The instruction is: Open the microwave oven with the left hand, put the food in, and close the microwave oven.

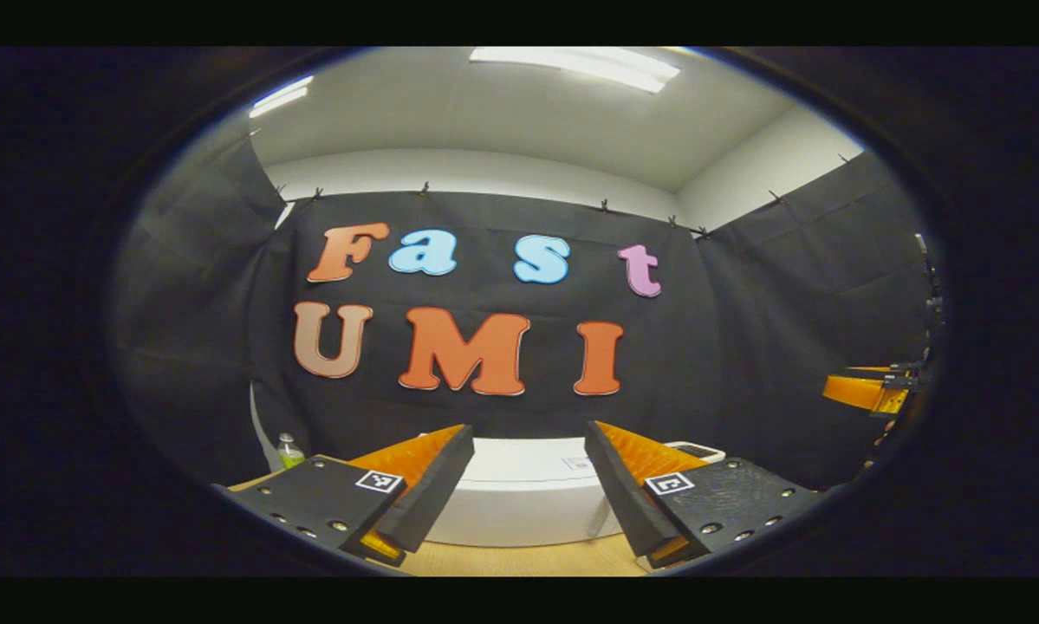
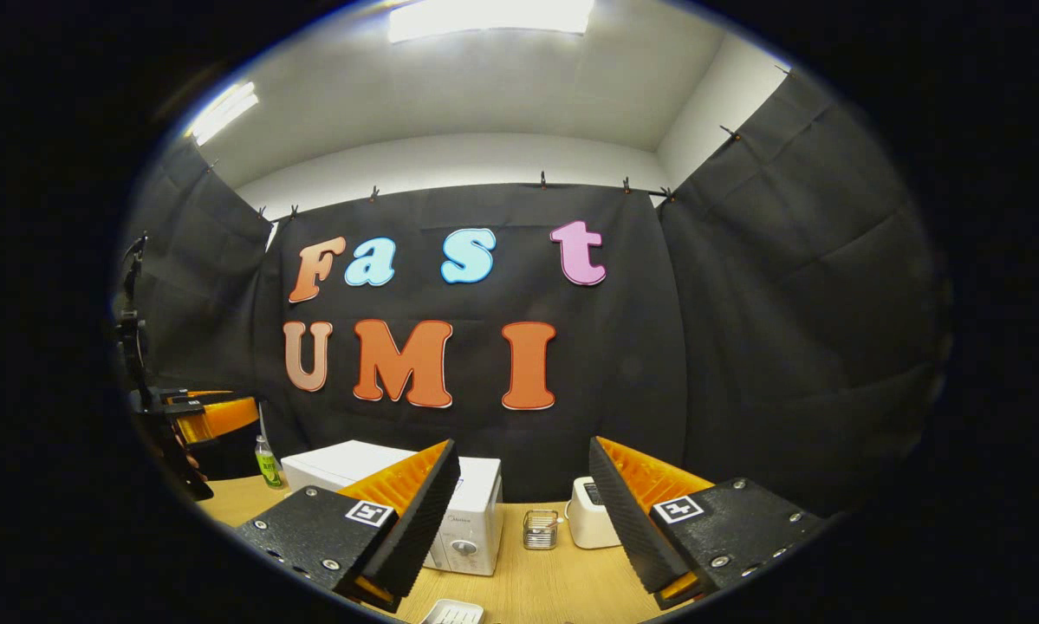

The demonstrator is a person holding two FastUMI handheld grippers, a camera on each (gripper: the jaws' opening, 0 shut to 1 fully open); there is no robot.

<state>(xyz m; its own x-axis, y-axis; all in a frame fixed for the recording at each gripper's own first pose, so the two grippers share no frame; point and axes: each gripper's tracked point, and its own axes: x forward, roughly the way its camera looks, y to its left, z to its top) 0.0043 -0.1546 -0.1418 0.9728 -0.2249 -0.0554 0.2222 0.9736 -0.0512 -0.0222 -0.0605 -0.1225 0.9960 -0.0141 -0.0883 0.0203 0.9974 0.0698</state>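
The white microwave [image 2: 477, 507] stands on the wooden table [image 2: 562, 581] against the back wall. Its front panel with a round dial faces me in the right gripper view, and my right gripper's finger hides most of the door. My right gripper [image 2: 523, 446] is open and holds nothing, well short of the oven. A white dish [image 2: 454, 614] peeks in at the table's near edge; I cannot tell what is in it. In the left gripper view the microwave [image 1: 528, 494] lies straight ahead and below. My left gripper [image 1: 528, 433] is open and empty above the table.
A small green-labelled bottle [image 2: 268, 464] stands left of the microwave. To its right are a small metal holder [image 2: 541, 529] and a white appliance [image 2: 590, 511]. The other gripper [image 1: 870, 390] hangs at the far right of the left gripper view. Black cloth walls close in the booth.
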